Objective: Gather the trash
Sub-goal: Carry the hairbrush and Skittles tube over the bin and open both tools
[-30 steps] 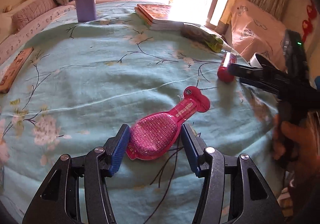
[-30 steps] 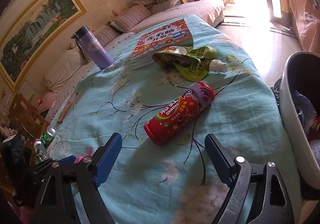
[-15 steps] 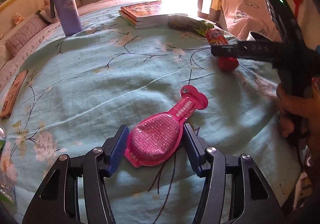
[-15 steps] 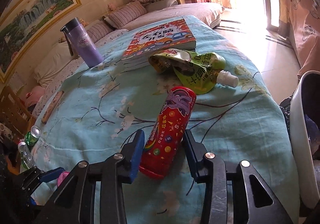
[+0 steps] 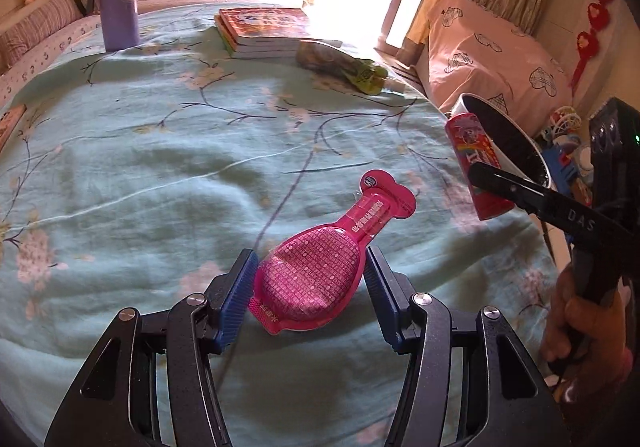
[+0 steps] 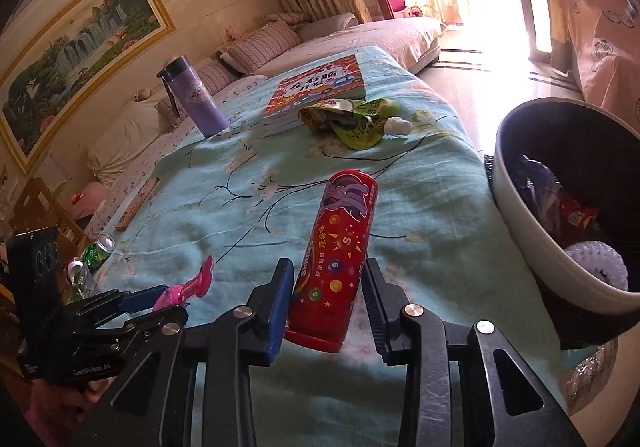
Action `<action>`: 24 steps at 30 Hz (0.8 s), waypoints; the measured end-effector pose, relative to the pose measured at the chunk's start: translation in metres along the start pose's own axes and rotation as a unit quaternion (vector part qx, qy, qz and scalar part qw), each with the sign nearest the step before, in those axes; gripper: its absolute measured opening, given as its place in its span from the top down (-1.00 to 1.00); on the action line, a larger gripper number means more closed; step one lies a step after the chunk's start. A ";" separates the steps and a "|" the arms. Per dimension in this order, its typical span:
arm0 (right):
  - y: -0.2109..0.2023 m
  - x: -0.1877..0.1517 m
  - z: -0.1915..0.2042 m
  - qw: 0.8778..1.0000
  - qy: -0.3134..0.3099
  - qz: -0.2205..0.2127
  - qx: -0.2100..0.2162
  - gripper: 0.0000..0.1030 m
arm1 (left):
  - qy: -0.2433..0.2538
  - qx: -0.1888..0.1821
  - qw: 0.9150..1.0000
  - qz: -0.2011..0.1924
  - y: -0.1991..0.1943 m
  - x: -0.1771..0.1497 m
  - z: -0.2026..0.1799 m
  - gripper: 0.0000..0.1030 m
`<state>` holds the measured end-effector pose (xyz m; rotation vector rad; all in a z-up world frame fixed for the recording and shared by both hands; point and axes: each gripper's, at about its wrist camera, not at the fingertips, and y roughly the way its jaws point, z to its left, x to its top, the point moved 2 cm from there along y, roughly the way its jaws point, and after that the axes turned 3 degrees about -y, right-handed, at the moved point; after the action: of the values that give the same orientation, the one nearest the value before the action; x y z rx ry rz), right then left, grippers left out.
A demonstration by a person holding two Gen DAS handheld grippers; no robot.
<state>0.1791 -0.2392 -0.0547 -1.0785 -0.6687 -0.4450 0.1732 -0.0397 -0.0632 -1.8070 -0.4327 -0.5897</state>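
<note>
A: What trash is on the bed?

B: A red candy tube [image 6: 334, 267] with a purple cartoon pony at its far end and coloured sweets printed along its side. It is tilted, its near end lifted off the teal cover, pointing toward twelve o'clock in the right wrist view.

A: Anything else?

B: A flat pink pouch [image 5: 320, 271], oval-bodied with a narrow neck and a wider tab at its tip, aimed at about one o'clock in the left wrist view. At twelve o'clock beyond the tube lies a crumpled green spout pouch [image 6: 352, 119] with a white cap, touching a stack of books.

A: And the bin?

B: A pale, dark-lined trash bin [image 6: 520, 203] at three o'clock, holding wrappers.
</note>
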 end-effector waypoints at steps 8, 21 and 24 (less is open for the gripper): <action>-0.033 -0.009 -0.021 0.999 0.023 -0.027 -0.003 0.34 | 0.022 -0.003 1.000 -0.011 0.000 0.008 -0.042 -0.06; -0.073 -0.015 -0.048 0.997 0.049 -0.062 -0.002 0.37 | 0.079 -0.009 0.997 -0.022 0.003 0.015 -0.105 -0.06; -0.078 -0.015 -0.054 0.996 0.054 -0.070 -0.001 0.37 | 0.086 -0.012 0.996 -0.022 0.004 0.017 -0.114 -0.06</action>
<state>0.1340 -0.3209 -0.0302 -1.0051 -0.6504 -0.6207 0.1684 -0.1499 -0.0284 -1.7563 -0.3513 -0.7769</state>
